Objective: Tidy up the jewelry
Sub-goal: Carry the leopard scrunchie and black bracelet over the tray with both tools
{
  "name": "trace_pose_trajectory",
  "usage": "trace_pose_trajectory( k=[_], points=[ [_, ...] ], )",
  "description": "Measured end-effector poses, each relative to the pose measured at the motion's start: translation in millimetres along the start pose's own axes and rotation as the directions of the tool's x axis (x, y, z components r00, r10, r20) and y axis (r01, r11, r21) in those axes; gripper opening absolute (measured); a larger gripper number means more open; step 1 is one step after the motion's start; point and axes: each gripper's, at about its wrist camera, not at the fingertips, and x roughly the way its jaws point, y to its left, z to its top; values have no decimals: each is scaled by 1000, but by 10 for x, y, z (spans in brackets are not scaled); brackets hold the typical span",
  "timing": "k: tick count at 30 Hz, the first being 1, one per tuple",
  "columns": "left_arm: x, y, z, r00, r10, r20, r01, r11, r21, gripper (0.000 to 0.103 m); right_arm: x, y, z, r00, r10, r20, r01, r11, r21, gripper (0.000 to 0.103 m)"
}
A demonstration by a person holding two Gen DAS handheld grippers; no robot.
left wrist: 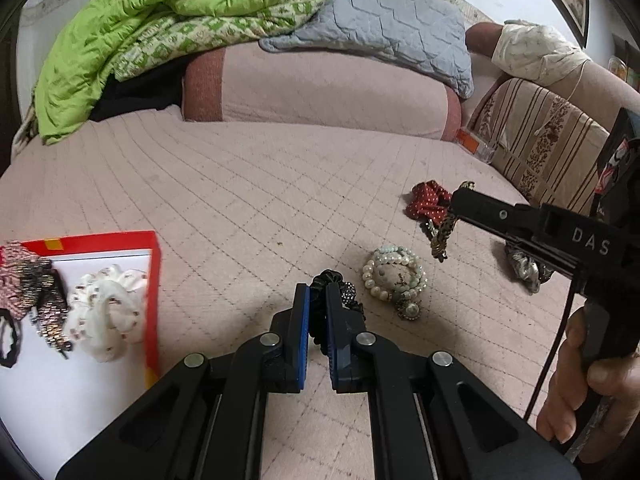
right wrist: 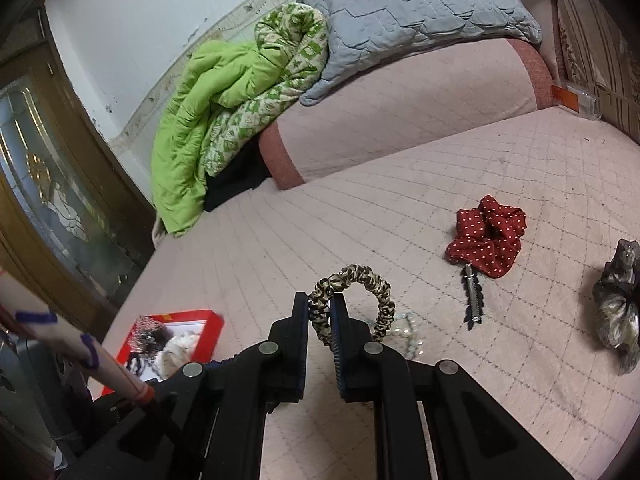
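Right claw (right wrist: 320,312) grips a leopard-print scrunchie (right wrist: 352,300), thin, looped, lifted above the pink quilted bed (right wrist: 360,208). Left claw (left wrist: 317,300) pinches a black satin scrunchie (left wrist: 326,280) beside the pearl bracelets (left wrist: 394,276).

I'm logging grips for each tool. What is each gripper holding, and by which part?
Left gripper: black scrunchie, pinched across its band. Right gripper: leopard-print scrunchie, pinched at one side of its loop.

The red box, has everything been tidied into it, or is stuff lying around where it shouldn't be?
Not yet. The red box holds a few scrunchies, but the pearl bracelets, red dotted scrunchie, metal hair clip and grey scrunchie are loose on the pink bedspread.
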Motion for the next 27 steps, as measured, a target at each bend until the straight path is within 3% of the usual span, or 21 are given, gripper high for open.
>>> trace_pose_trajectory(
  k=[13, 27],
  points=[
    [-528, 288, -121, 997, 57, 50, -55, 998, -39, 7, -178, 495, -318, 996, 86, -25, -88, 994, -59, 12],
    [-1000, 1010, -270, 986, 132, 102, -115, 980, -162, 7, -99, 1247, -620, 982, 158, -102, -172, 974, -151, 12]
  ],
)
